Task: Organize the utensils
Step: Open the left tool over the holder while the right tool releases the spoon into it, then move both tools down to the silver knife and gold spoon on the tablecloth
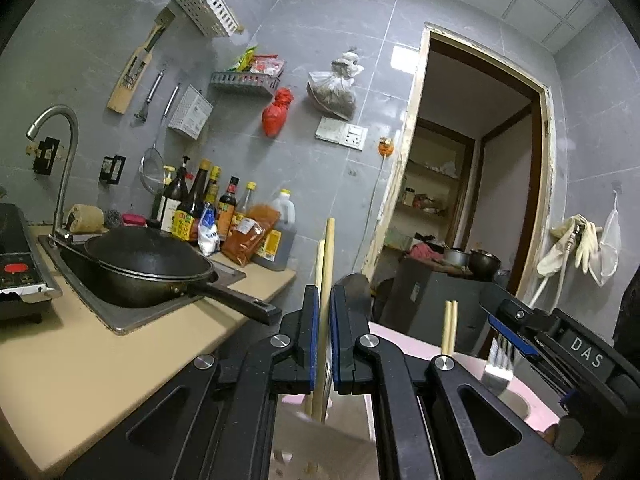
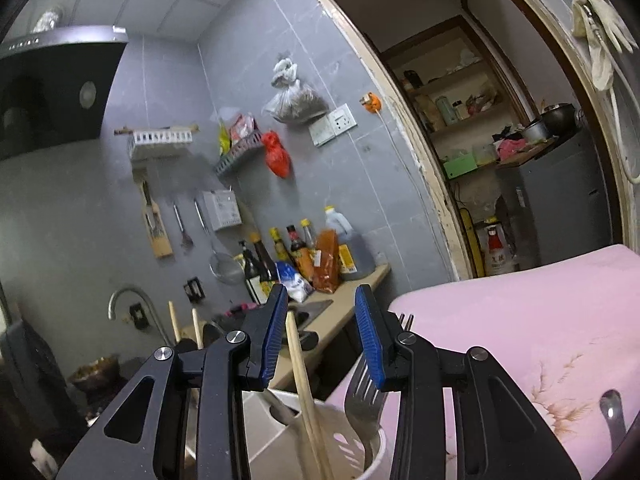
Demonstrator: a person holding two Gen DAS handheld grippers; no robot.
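Item, nearest: left gripper [image 1: 324, 334], its blue pads standing close together about a pair of wooden chopsticks [image 1: 325, 280]; whether they are actually pinching the sticks cannot be told, as a thin gap is showing. The sticks are running upright, lower ends going down into the white utensil holder [image 1: 320, 440] directly below.

Item: right gripper [image 2: 322, 334], jaws standing well apart, gripping nothing. A second chopstick pair [image 2: 302, 380] is leaning through the gap without touching either pad; a metal fork [image 2: 362, 392] is standing just beside the right-hand pad, tines up, in the same holder [image 2: 264, 432].

Item: pink cloth surface [image 2: 520, 320] lying beside the holder, a spoon [image 2: 612, 412] resting on it near the edge, apparently not yet sorted.

Item, farther: beige worktop [image 1: 80, 360] carrying a black pan [image 1: 148, 268] in the sink, with bottles behind.

Hazards, as judged: the two grippers are working crowded over one holder, so a collision may tip it; a loose hold may be letting the sticks slide or splay; the open jaws may be snagging the fork when drawing away.
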